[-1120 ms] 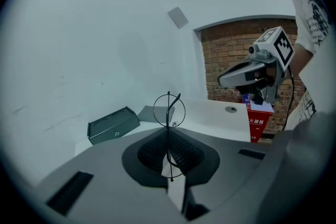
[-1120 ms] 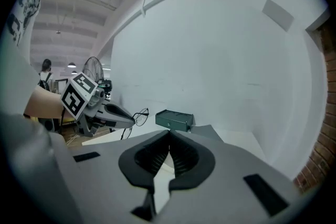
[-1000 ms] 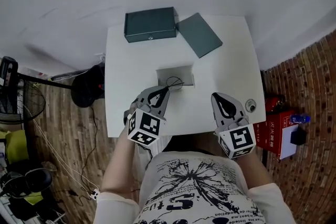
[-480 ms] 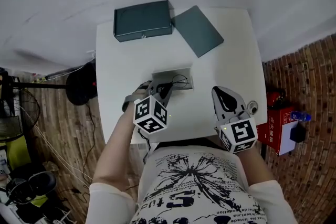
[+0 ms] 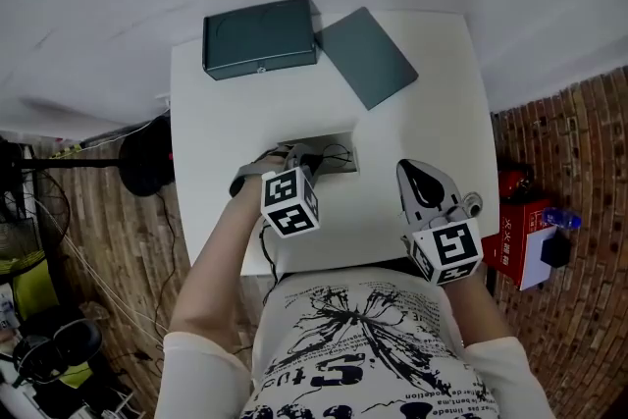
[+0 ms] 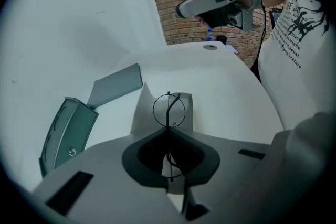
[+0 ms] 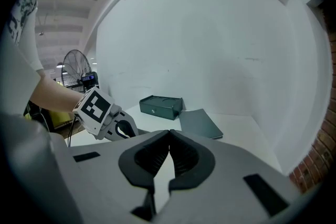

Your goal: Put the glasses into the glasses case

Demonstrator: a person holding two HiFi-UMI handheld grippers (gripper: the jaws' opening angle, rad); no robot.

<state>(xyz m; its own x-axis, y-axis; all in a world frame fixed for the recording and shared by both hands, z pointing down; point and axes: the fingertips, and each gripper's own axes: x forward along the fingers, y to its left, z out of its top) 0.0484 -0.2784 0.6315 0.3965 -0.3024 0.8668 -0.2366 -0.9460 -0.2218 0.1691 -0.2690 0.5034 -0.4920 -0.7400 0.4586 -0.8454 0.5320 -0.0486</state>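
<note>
The left gripper (image 5: 297, 155) has pushed forward across the table (image 5: 422, 128) and tipped up. Its marker cube (image 5: 289, 202) now sits close behind the glasses (image 5: 334, 153), jaws pinching the thin wire frame.

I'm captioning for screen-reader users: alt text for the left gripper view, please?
The left gripper, jaws closed, pinches thin wire-rimmed glasses over a grey mat on a white table. A dark green case and flat green panel lie at left; the right gripper hovers beyond.
</note>
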